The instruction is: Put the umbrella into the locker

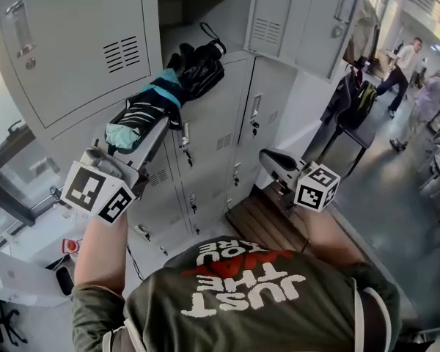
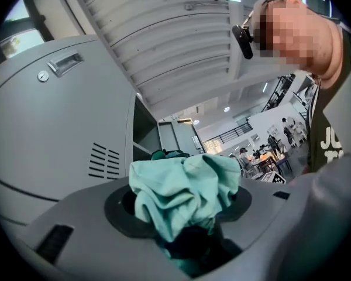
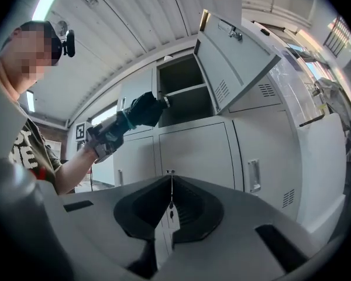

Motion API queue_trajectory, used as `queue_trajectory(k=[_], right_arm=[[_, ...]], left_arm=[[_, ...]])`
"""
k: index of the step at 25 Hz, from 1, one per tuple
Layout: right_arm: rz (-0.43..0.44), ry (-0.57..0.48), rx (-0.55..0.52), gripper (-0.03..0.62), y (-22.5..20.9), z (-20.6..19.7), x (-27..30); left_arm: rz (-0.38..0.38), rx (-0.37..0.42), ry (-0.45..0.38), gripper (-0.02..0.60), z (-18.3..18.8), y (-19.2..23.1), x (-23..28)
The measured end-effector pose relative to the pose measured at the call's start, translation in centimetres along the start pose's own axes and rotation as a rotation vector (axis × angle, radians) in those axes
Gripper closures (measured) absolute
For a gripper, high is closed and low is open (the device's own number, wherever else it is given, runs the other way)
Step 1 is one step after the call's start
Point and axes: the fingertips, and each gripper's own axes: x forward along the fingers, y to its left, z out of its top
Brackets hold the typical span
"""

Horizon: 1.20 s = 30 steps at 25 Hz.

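The folded umbrella, teal and black, is clamped in my left gripper, which is raised in front of the grey lockers. The umbrella's black end and strap point up toward the open locker compartment. In the left gripper view, crumpled teal fabric fills the gap between the jaws. The right gripper view shows the umbrella reaching the open locker, with its door swung up and right. My right gripper hangs lower right, shut with nothing in it.
Closed grey locker doors surround the open compartment. A wooden platform lies on the floor below the right gripper. A chair with dark bags and people stand at the far right. A white table is at lower left.
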Motion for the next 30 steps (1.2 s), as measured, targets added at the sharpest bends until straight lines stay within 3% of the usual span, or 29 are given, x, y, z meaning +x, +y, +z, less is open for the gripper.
queue_trajectory(k=[11, 15, 22, 30], right_arm=[[-0.047, -0.015, -0.023, 0.559, 2.0, 1.5, 1.8], [-0.052, -0.026, -0.037, 0.559, 1.8, 2.1, 1.7], [-0.037, -0.032, -0.073, 0.559, 1.8, 3.6, 1.9], [-0.012, -0.034, -0.107, 0.559, 1.8, 4.9, 2.1]], left_arm=[[-0.062, 0.199, 0.02, 0.339, 3.3, 2.0, 5.0], [-0.054, 0.228, 0.081, 0.339, 3.4, 2.4, 8.0], [-0.028, 0.37, 0.227, 0.339, 2.9, 2.0, 13.4], [0.026, 0.391, 0.362, 0.339, 1.2, 3.2, 18.6]])
